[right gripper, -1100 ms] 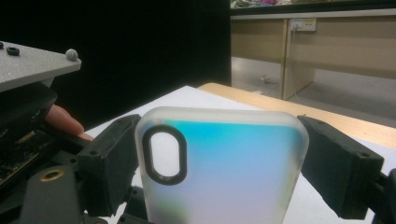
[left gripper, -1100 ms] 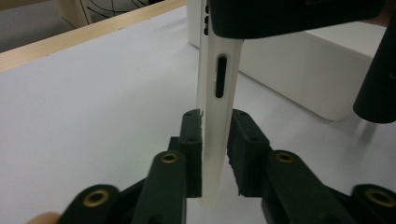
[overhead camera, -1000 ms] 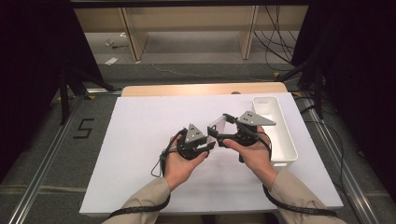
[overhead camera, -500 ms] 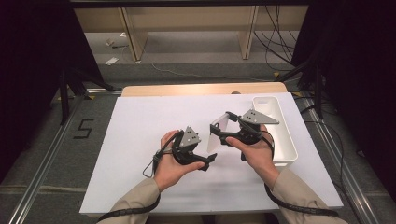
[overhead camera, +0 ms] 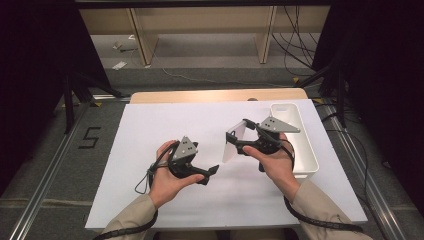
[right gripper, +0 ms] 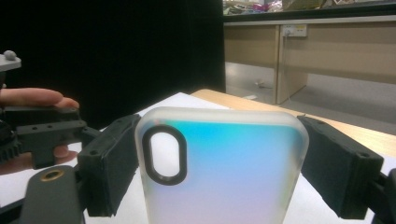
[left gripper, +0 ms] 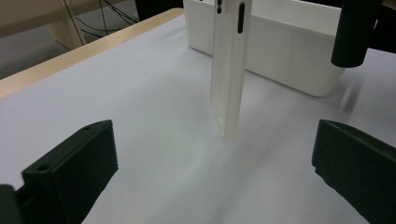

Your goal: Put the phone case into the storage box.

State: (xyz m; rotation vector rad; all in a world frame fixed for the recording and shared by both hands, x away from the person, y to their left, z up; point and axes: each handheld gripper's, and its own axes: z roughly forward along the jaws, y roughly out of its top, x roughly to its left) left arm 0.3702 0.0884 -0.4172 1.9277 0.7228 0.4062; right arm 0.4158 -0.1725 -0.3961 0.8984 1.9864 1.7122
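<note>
A translucent white phone case (overhead camera: pixel 231 146) with a black-ringed camera cutout hangs upright over the white tabletop. My right gripper (overhead camera: pixel 240 137) is shut on its two long edges. In the right gripper view the case (right gripper: pixel 224 154) sits between both black pads (right gripper: pixel 109 163). My left gripper (overhead camera: pixel 209 175) is to the left of the case and apart from it. Its jaws have just been opening and stand wide with nothing between them. In the left gripper view the case (left gripper: pixel 229 70) shows edge-on, beyond the open gripper (left gripper: pixel 215 172).
A white rectangular bin (overhead camera: pixel 300 145) stands at the table's right side, just behind my right hand. A wooden strip (overhead camera: pixel 215 96) runs along the far table edge. The bin's wall (left gripper: pixel 289 51) lies close behind the case.
My left gripper has drawn back to the left, away from the case, and its jaws have spread wide. The right gripper has kept still with the case.
</note>
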